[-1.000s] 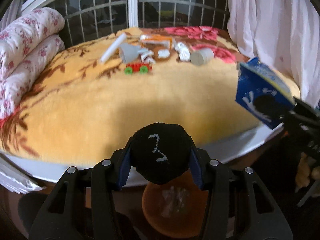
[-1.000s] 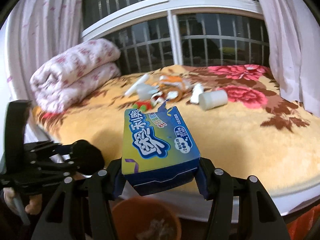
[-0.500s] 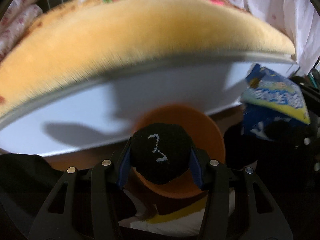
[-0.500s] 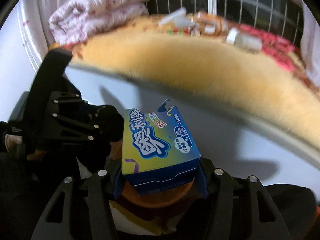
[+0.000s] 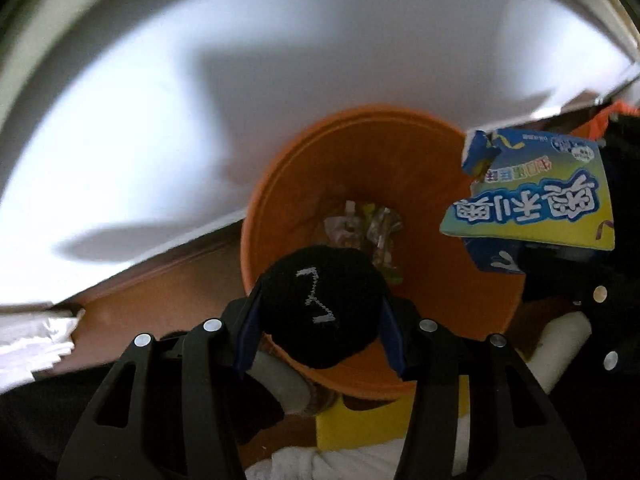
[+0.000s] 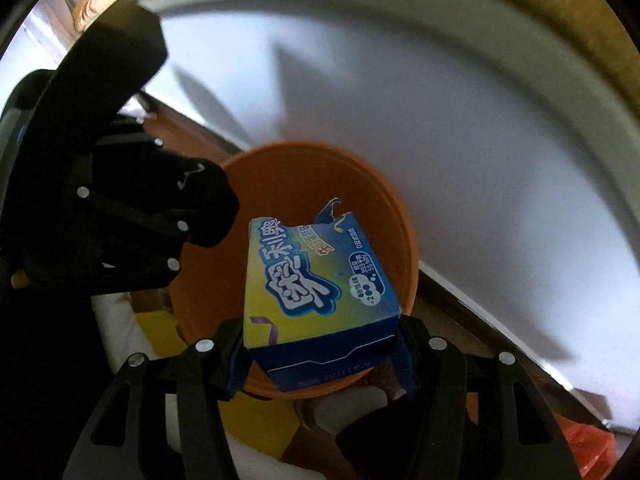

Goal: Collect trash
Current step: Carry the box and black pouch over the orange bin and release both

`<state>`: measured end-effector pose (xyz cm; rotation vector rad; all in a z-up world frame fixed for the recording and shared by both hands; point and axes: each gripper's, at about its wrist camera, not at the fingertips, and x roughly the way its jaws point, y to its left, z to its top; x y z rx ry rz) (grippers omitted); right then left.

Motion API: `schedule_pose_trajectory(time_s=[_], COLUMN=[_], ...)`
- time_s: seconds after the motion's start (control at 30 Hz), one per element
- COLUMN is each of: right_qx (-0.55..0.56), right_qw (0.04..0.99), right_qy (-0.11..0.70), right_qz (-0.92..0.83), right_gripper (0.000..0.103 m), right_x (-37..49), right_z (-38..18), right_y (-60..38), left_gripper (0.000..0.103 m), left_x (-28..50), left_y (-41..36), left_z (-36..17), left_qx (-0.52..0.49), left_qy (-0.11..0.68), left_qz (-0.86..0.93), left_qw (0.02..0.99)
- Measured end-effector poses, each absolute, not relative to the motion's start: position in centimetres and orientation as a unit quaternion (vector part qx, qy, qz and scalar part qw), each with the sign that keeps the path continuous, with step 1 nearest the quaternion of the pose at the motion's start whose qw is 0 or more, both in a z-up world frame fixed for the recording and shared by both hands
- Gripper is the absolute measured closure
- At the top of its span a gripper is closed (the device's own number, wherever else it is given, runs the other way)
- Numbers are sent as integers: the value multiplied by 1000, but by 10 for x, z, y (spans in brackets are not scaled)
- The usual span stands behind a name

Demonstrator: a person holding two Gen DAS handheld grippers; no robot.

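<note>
A: Left wrist view first: the left gripper [image 5: 320, 312] is clamped on a black rolled sock [image 5: 320, 308], its pads pressed on both sides, and it points almost straight down over the near rim of the orange bin [image 5: 304, 160]. Why is it held so?

B: I think so that the sock falls inside when the jaws let go. The bin stands on the floor, close against the white side of the bed [image 5: 160, 100], and some crumpled wrappers [image 5: 364, 224] already lie at its bottom.

A: And the right gripper [image 6: 322, 348]?

B: It is closed on the short end of a torn blue-and-yellow snack box [image 6: 316, 280]. The box stands out over the bin mouth, its ripped end toward the far wall of the bin. In the left view the same box hangs over the right rim.

A: Does anything stand in the way?

B: The two grippers are near each other over one opening, so they could touch. Also the sock is above the near rim, not the middle, so I judge it may catch there. Something yellow [image 5: 360, 424] and white cloth lie beside the bin, on the near side.
</note>
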<state>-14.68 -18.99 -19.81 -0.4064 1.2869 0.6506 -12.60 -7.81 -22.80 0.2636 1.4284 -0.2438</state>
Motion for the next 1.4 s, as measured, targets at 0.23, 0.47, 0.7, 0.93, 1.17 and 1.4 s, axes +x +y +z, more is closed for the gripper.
schedule_pose_trajectory(time_s=[0.23, 0.47, 0.7, 0.93, 1.17, 1.4], right_qx=[-193, -185, -173, -165, -140, -80], right_qw=[706, 716, 735, 756, 783, 842], right_qy=[616, 609, 594, 573, 537, 451], right_qz=[292, 286, 278, 271, 282, 286], right_gripper=[37, 35, 35, 34, 34, 28], right_x=[-136, -136, -146, -170, -202, -183], right_z=[-227, -222, -201, -172, -115, -35], right_y=[-182, -185, -208, -215, -238, -255], left_gripper=[41, 33, 33, 33, 33, 23], left_x=[-114, -116, -130, -139, -162, -167], left_y=[-71, -72, -75, -82, -88, -70], left_z=[-260, -253, -243, -217, -146, -48], left_qx=[119, 130, 126, 128, 151, 142], left_qy=[686, 671, 659, 631, 539, 415], left_qz=[-93, -91, -90, -101, -122, -117], left_qw=[712, 724, 736, 759, 819, 891])
